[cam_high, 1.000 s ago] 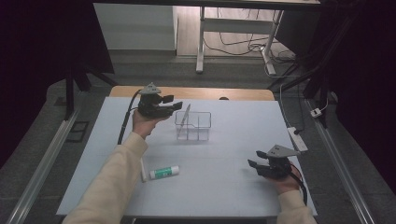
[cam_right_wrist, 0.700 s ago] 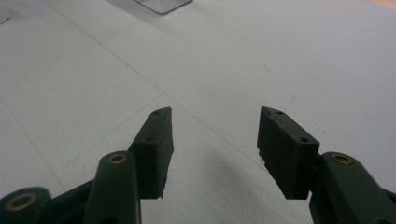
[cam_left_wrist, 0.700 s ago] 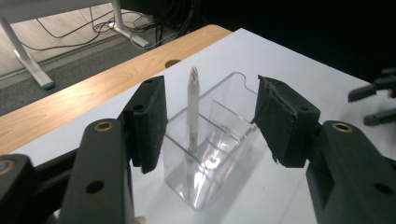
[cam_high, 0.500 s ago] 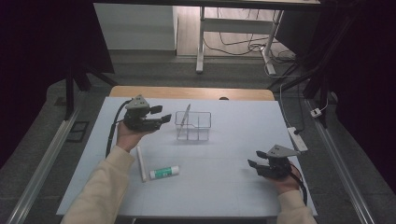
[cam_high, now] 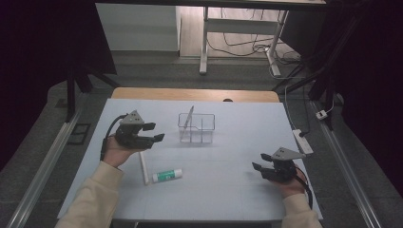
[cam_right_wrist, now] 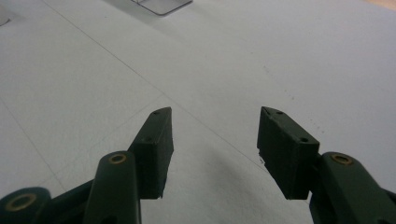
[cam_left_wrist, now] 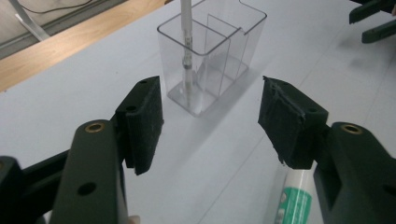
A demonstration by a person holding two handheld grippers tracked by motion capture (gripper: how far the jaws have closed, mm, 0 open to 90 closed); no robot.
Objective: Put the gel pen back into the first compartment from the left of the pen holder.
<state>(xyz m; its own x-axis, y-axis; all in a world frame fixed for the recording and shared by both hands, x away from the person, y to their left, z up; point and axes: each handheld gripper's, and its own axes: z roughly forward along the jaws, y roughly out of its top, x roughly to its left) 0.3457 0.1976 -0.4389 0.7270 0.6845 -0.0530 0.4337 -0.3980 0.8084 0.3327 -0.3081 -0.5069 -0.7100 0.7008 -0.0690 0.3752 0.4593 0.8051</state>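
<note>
White table (cam_high: 228,190), clear divided holder (cam_high: 202,128), white-and-green tube (cam_high: 167,175), white stick (cam_high: 143,167) beside it

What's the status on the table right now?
Left claw open, just been opening, empty. Right claw open, empty. Toothbrush upright in clear holder; toothpaste tube lying flat. Nothing blocking.

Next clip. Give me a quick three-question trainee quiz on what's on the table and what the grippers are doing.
1. True or false: the toothbrush stands in the clear holder.
2. What lies on the table nearest the left gripper? A) a cup B) a tube C) a sponge
3. Is anything between the right gripper's fingers?

Key:
1. True; it leans in the holder's left compartment.
2. B; the tube lies just below that gripper, beside a white stick.
3. No; the jaws stand open over bare table. The left jaws, just opening, are empty too.
</note>
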